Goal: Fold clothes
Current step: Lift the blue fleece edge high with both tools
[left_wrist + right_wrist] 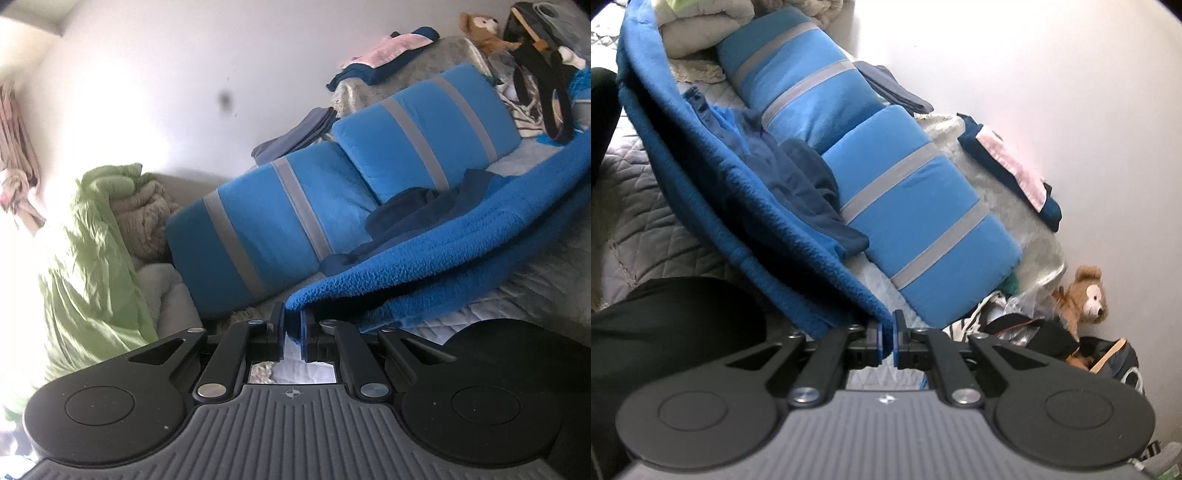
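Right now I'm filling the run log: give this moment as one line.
left gripper: shut on fuzzy blue fleece blanket | right gripper: shut on same blanket | blanket: lifted, stretched between grippers over grey quilted bed

A bright blue fleece garment (424, 266) with a nubby, fuzzy surface hangs stretched between the two tools. One corner is pinched between the jaws of the left tool (293, 325), and from there the cloth rises away up and to the right in a long taut band. In the right wrist view the same fleece (746, 206) runs from the tip of the right tool (886, 334), where its edge is clamped, up and to the left in a wide curve. Beyond that band, ahead of both tools, a crumpled darker blue garment (798, 173) lies on the bed
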Tool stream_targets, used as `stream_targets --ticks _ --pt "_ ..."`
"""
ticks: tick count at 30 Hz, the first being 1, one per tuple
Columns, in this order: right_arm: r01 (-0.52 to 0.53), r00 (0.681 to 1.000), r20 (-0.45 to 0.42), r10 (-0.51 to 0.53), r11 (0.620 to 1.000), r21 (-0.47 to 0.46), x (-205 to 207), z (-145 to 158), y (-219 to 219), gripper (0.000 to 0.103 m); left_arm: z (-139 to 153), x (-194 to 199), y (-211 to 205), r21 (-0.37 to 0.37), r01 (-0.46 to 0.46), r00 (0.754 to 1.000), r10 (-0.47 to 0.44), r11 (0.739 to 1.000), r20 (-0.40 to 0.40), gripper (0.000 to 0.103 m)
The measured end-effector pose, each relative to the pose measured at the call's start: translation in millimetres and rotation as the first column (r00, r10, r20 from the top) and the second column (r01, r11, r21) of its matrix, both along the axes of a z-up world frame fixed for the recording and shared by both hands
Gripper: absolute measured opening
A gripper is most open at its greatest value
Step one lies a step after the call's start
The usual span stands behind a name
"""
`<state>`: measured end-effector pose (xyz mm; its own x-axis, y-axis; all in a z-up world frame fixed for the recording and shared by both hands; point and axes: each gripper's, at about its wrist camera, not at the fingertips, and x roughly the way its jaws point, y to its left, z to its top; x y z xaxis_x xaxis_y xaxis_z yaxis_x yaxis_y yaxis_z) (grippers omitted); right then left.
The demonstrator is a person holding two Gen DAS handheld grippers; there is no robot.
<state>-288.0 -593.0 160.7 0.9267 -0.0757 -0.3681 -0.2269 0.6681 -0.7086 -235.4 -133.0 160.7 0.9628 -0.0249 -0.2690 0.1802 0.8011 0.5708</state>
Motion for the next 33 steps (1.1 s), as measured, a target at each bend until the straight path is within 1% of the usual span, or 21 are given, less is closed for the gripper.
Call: stream_targets --ticks 5,7,15,22,25,28,33 --pt "-0.013 1.000 0.028 0.013 1.000 -0.027 1 8 -1 0.005 1 -7 -5 0.065 0.015 1.000 -0.017 0.998 0.023 0.008" --pt "-0.015 0.999 0.034 0.016 0.999 -0.032 0 9 -2 0.005 2 -10 -6 0.079 0.019 0.999 -0.022 0.997 0.031 0.008" --pt "-0.009 0.999 0.052 0.011 0.999 -0.039 -11 12 -6 0.005 9 -27 -10 0.084 0.026 0.997 -0.031 0.996 0.067 0.008" --pt "0.002 0.997 0.081 0.002 0.999 -0.043 -27 23 -7 0.005 20 -43 -12 0.087 0.022 0.995 -0.030 0.996 0.094 0.008" --pt "0.001 0.997 0.080 0.002 0.999 -0.046 -30 26 -7 0.005 25 -48 -13 0.092 0.024 0.996 -0.032 0.996 0.086 0.008" --pt "-0.008 0.997 0.073 0.013 0.998 -0.059 -28 27 -6 0.005 25 -44 -14 0.101 0.030 0.997 -0.037 0.994 0.065 0.008" --pt "-0.031 0.998 0.053 0.035 0.996 -0.080 -13 18 -5 0.005 15 -30 -19 0.160 0.042 0.998 -0.049 0.986 0.043 0.008"
